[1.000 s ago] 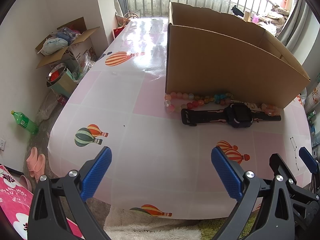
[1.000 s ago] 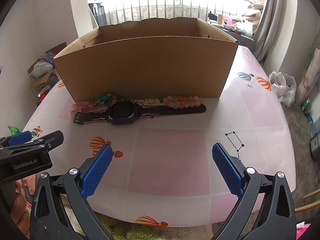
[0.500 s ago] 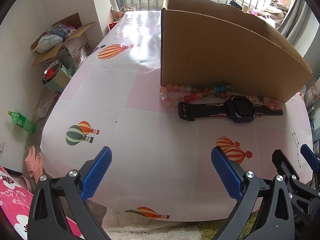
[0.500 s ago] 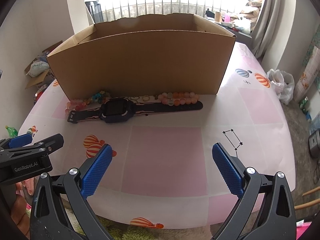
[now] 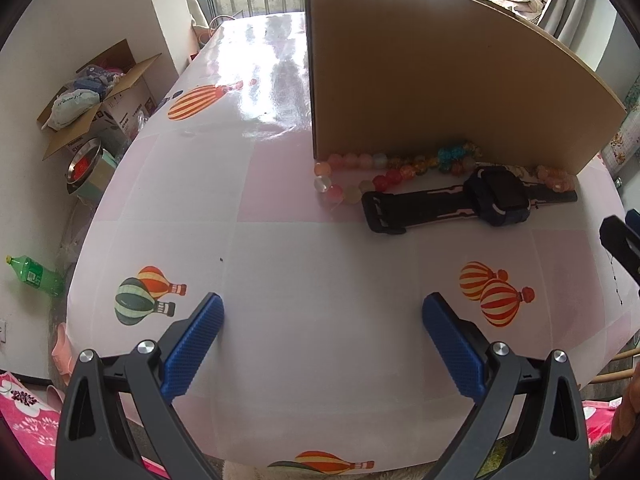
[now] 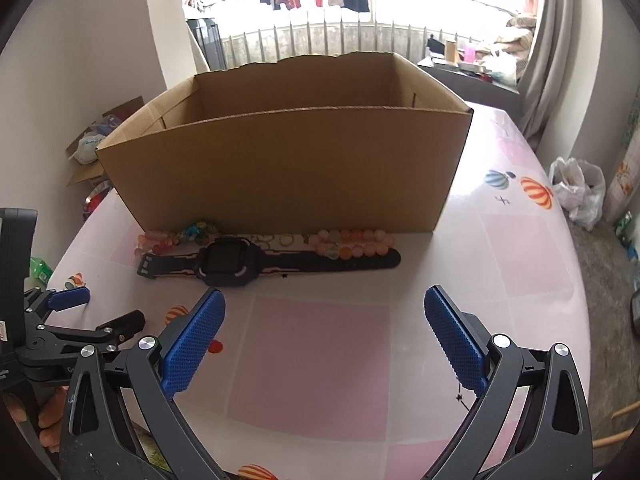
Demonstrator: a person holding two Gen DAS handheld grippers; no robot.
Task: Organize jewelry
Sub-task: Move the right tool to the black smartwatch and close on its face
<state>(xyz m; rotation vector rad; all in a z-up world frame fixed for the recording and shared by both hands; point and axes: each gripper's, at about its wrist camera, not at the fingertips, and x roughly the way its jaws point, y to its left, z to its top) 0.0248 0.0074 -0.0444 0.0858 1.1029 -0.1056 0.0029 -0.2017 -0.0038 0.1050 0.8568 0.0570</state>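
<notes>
A black watch (image 5: 496, 196) (image 6: 228, 262) lies flat in front of an open cardboard box (image 5: 440, 80) (image 6: 288, 160). Between watch and box lie strings of beads: pink, red and teal ones (image 5: 360, 178) (image 6: 176, 236) at the left, peach ones (image 5: 554, 176) (image 6: 352, 242) at the right, partly over the strap. A thin chain of small rings (image 6: 280, 239) lies behind the strap. My left gripper (image 5: 322, 340) (image 6: 96, 308) hovers open over the table's near edge, left of the watch. My right gripper (image 6: 324, 336) is open too, nearer than the watch; one finger (image 5: 620, 240) shows in the left view.
The table (image 5: 304, 248) has a pink-and-white cloth with balloon prints. On the floor at left stand an open carton (image 5: 100, 96), a metal bowl (image 5: 82, 164) and a green bottle (image 5: 36, 276). A white bag (image 6: 580, 188) sits on the floor at right.
Both grippers have moved forward over the table toward the watch and the box, which now look larger and closer. Both stay open; nothing on the table has moved.
</notes>
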